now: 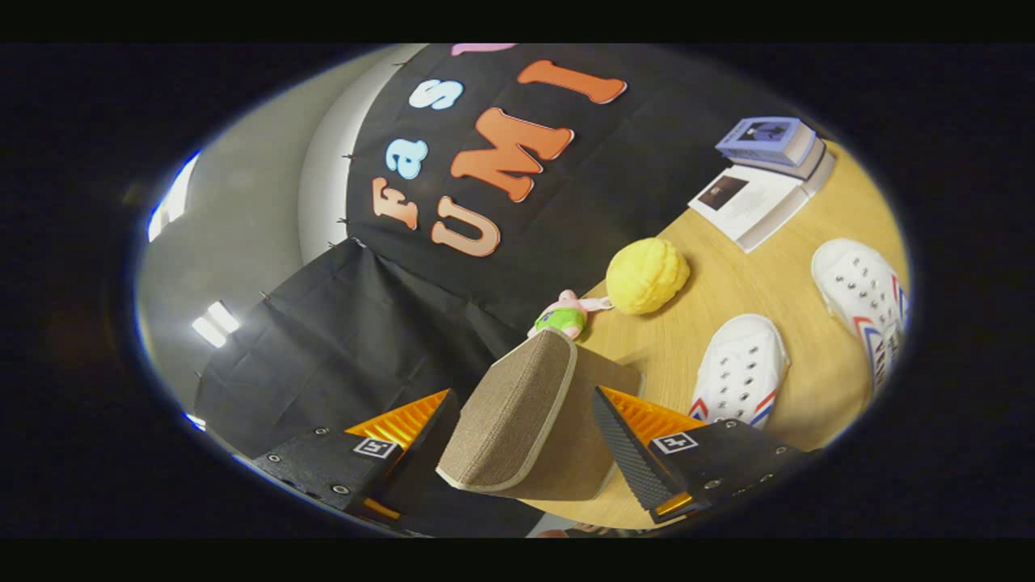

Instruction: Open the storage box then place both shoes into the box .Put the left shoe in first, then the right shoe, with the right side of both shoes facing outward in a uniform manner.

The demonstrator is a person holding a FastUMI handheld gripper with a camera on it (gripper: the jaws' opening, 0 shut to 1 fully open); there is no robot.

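The gripper [530, 440] holds its fingers apart around the raised box lid [509, 420], likely to swing it open; two shoes [740, 372] wait near the desk [752, 275] edge.

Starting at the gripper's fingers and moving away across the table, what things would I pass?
Brown fabric lid between the open fingers of the gripper → small pink and green toy → yellow ball → stack of books.

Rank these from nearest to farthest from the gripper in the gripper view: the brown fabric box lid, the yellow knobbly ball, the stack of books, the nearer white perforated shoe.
1. Brown fabric box lid, between the gripper's open fingers.
2. Nearer white perforated shoe, just beyond one finger on the wooden table.
3. Yellow knobbly ball, farther, by the black cloth wall.
4. Stack of books, farthest.
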